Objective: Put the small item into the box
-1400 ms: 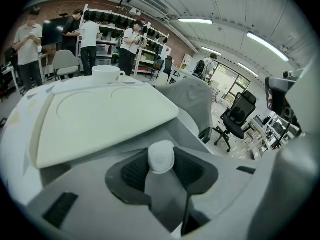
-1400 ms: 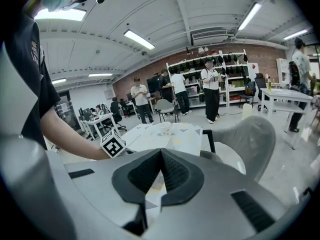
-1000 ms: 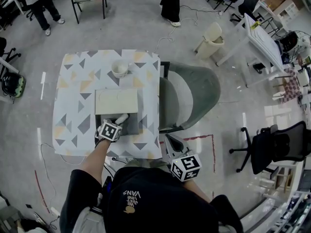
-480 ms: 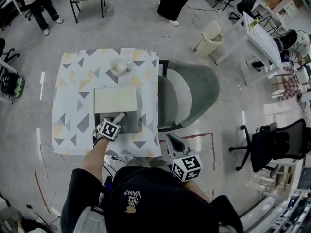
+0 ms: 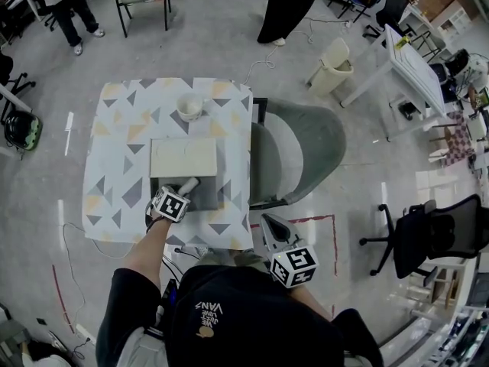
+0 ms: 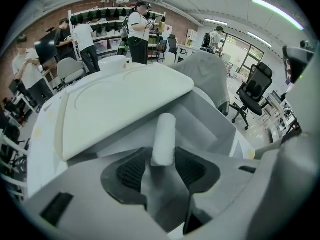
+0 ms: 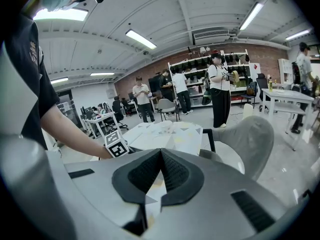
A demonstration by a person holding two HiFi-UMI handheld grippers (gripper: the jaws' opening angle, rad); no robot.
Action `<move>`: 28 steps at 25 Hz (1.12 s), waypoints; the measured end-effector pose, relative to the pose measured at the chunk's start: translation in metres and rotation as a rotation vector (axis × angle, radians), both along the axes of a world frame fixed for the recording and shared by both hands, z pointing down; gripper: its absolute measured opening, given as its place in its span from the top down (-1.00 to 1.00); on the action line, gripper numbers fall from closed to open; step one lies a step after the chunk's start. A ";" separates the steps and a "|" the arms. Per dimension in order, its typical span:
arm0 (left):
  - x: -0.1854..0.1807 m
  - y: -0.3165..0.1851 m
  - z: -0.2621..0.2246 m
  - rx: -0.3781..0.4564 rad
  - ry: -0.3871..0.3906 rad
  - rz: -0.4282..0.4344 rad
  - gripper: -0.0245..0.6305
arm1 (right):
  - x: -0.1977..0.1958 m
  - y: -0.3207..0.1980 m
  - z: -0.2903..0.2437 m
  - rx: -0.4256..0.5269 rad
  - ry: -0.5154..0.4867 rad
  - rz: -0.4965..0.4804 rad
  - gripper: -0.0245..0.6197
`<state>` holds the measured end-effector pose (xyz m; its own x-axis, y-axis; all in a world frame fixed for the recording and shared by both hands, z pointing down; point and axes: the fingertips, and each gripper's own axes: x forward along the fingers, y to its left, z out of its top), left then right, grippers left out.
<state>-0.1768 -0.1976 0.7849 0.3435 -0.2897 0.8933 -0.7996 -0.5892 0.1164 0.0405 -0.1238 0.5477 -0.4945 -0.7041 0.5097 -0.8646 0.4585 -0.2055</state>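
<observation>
A small white cylinder [image 6: 163, 139] stands tilted between the pads of my left gripper [image 6: 162, 169]. The jaws have just been opening, and a thin gap shows beside the cylinder. Its far end points into the grey open box [image 6: 210, 129], whose cream lid [image 6: 120, 104] leans back on the far side. In the head view the left gripper [image 5: 182, 193] hangs over the box [image 5: 208, 197] on the patterned table [image 5: 114, 167], with the cylinder [image 5: 189, 184] over the box's near part. My right gripper [image 5: 269, 225] hangs off the table's near right corner, shut and empty [image 7: 161, 156].
A white bowl [image 5: 189, 108] sits beyond the lid [image 5: 183, 157]. A grey padded chair [image 5: 306, 147] stands against the table's right edge. A beige bin [image 5: 332, 63], a black office chair [image 5: 435, 232] and standing people [image 5: 286, 6] are farther off.
Both grippers and the cylinder stay where they were. The standing person beyond the table has shifted a little.
</observation>
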 end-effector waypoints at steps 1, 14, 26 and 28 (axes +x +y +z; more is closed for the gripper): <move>-0.001 0.000 -0.003 0.010 -0.003 -0.007 0.41 | -0.001 0.000 -0.001 0.002 0.000 -0.007 0.93; -0.008 -0.004 -0.061 0.233 0.026 -0.134 0.40 | -0.016 -0.009 -0.008 0.025 -0.025 -0.155 0.92; -0.017 0.029 -0.139 0.446 0.054 -0.300 0.48 | -0.046 -0.018 -0.015 0.058 -0.076 -0.345 0.92; -0.017 0.037 -0.153 0.481 0.060 -0.329 0.58 | -0.051 -0.019 -0.016 0.062 -0.084 -0.374 0.92</move>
<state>-0.1941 -0.1607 0.6320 0.2129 -0.7581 0.6164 -0.9497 -0.3087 -0.0517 -0.0106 -0.1428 0.5312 -0.7615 -0.4950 0.4185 -0.6163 0.7529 -0.2308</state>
